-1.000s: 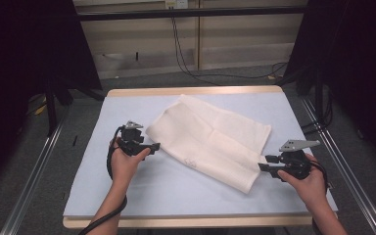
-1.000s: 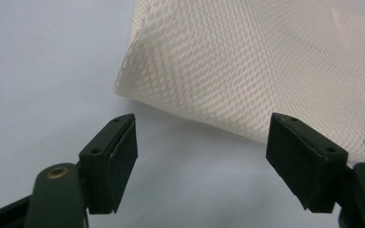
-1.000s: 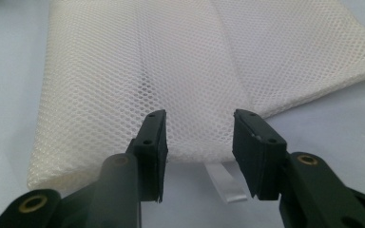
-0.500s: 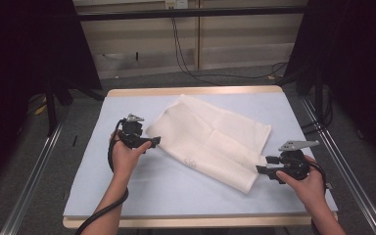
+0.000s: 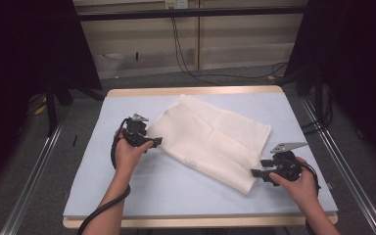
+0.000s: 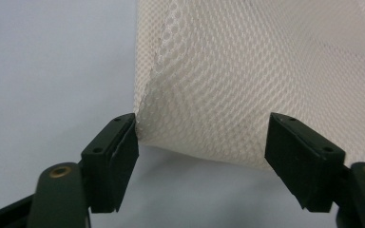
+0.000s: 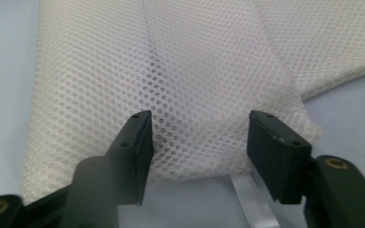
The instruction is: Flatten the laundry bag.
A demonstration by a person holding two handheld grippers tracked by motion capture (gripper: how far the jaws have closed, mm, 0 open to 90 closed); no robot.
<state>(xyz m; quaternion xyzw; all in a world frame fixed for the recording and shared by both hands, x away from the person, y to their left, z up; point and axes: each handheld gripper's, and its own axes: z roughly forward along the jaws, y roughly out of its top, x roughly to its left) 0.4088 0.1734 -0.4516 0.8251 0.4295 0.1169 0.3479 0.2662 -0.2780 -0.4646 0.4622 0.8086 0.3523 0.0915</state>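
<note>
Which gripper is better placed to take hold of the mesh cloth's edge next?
Right, narrowly. The right gripper already has the mesh cloth edge lying between its open jaws. The left gripper is open too, but the cloth's edge sits just ahead of its pads, brushing one.

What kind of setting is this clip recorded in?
Probably a lab recording station, not a home: a bare pale-blue table with one mesh cloth, dark curtains on both sides, and cables down the back wall.

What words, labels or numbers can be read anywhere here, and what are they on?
None can be read.
The white mesh cloth bears a small faint mark near its front edge, too small to read.
The pale plate on the back wall is too blurred to read.
The grippers and the table carry no lettering.
</note>
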